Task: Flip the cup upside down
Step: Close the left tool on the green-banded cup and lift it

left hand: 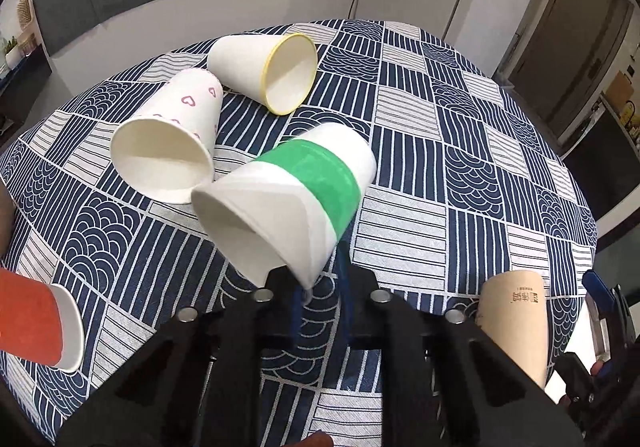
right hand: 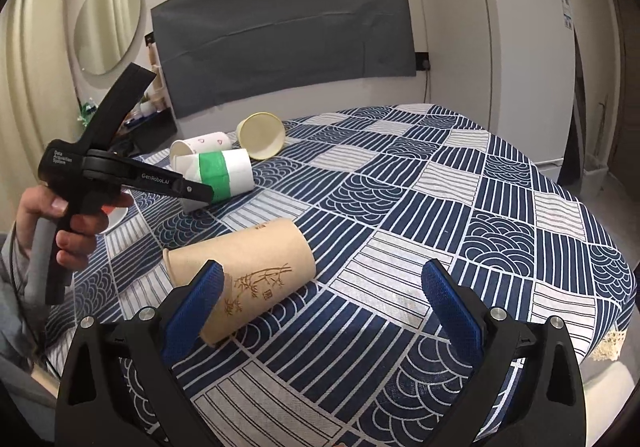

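A white paper cup with a green band (left hand: 298, 183) lies on its side, mouth toward my left gripper (left hand: 320, 287). The left gripper is shut on this cup's rim, squashing it. The same cup shows in the right wrist view (right hand: 224, 173), with the left gripper (right hand: 196, 193) at its mouth. My right gripper (right hand: 322, 287) is open and empty, just above the cloth. A tan cup with a bamboo drawing (right hand: 248, 279) lies on its side beside its left finger (right hand: 196, 299). It also shows in the left wrist view (left hand: 516, 315).
A white cup with pink hearts (left hand: 172, 139) and a yellow-rimmed cup (left hand: 268, 67) lie on their sides behind the green cup. A red cup (left hand: 36, 323) lies at the left edge. All rest on a round table with blue patterned cloth (right hand: 460, 215). A fridge (right hand: 520, 59) stands behind.
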A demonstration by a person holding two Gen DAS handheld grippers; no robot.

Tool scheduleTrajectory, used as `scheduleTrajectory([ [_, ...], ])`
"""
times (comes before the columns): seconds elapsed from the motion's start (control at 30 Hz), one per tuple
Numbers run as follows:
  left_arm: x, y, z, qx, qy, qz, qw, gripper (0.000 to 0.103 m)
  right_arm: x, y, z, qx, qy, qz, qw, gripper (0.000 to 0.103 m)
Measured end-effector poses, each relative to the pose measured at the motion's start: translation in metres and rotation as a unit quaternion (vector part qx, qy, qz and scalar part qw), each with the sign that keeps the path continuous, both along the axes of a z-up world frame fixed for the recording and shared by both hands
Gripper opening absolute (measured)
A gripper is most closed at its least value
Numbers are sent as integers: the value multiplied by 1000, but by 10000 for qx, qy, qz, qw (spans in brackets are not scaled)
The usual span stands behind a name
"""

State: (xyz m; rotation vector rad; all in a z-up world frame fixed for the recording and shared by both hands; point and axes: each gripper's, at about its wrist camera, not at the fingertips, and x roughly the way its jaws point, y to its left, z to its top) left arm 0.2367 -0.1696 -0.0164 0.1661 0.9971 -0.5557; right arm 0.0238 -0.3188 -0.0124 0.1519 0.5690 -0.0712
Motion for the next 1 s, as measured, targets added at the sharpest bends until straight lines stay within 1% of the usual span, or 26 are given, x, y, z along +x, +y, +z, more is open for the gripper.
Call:
scheduleTrajectory([
  [0.03,0,1,0,-31,-49,28,10000,7,0,0,0,3,5,-6,10000,95],
  [0.13,-3,3,-1,-65,-75,81,9999,5,-1,-2,-1,36,44,-39,10000,95],
  [0.27,-13,7,-1,-21,-95,30,9999,5,-1,-1,0,65,50,-23,10000,95],
  [0.33,-19,11,-2,-92,-42,8,9999,5,-1,2,1,81,54,31,9999,95],
  [0.5,-35,22,-2,-19,-106,-13,9999,5,-3,12,4,112,42,126,9998,95],
  [0.67,-56,41,-2,6,-107,-13,9999,5,-11,26,9,88,13,236,9997,95],
  [1.0,-97,92,-5,12,-72,177,9998,7,-27,67,20,-76,-74,619,9980,95],
])
